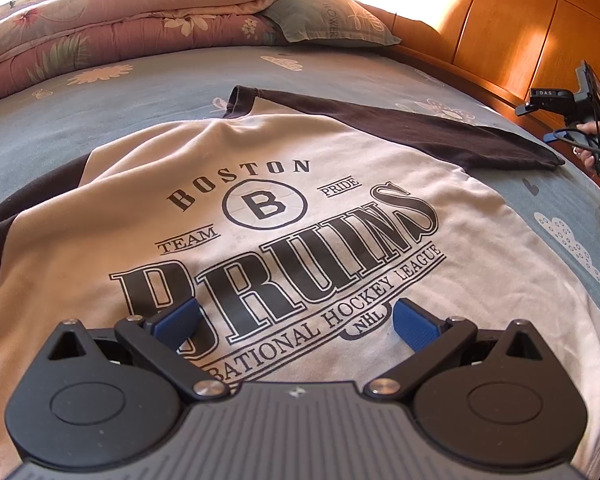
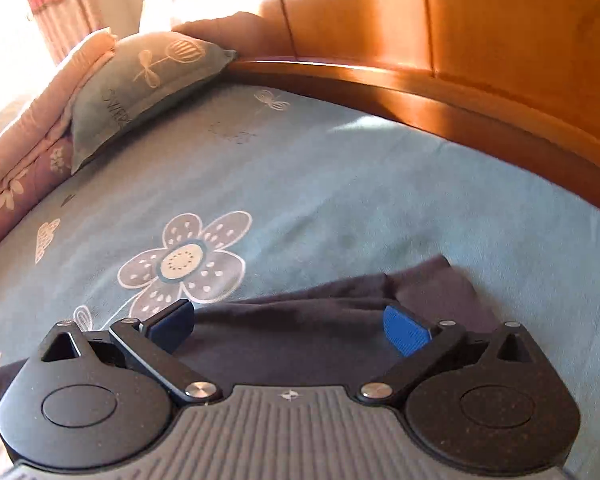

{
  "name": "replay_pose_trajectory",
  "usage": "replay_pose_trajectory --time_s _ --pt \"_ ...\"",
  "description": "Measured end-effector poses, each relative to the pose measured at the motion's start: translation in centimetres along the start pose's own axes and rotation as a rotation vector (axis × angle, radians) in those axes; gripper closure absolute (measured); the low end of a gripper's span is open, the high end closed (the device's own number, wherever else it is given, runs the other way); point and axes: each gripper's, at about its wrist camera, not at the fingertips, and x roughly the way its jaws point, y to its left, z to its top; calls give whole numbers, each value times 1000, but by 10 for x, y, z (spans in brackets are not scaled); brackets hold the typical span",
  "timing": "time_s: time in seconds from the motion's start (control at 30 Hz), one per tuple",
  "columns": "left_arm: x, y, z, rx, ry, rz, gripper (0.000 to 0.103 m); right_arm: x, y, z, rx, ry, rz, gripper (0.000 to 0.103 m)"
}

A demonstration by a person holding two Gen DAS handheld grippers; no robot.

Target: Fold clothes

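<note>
A cream T-shirt (image 1: 340,152) with dark sleeves and a black "Boston Bruins" print lies flat, front up, on the bed. My left gripper (image 1: 296,322) hovers open over the lower part of the print, its blue pads spread wide with nothing between them. The right dark sleeve (image 1: 440,128) stretches toward the bed's right side. In the right wrist view that dark sleeve (image 2: 340,320) lies just under my right gripper (image 2: 288,326), which is open and holds nothing. The right gripper's body (image 1: 580,96), held by a hand, shows at the left view's right edge.
The bed has a blue-grey sheet (image 2: 300,184) with flower prints. A folded pink floral quilt (image 1: 100,28) and a grey-green pillow (image 1: 328,16) lie at the far side. A wooden headboard (image 2: 460,60) curves along the right edge of the bed.
</note>
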Motion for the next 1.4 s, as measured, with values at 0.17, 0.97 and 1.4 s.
replay_pose_trajectory --time_s 0.17,0.97,1.4 --pt "0 0 0 6 2 3 1 30 0 3 -13 32 -49 0" --pt "-23 9 10 -9 -42 71 1 15 134 2 -260 139 256 0" --pt "-60 52 21 -87 -116 181 1 67 372 -95 -627 258 237 0"
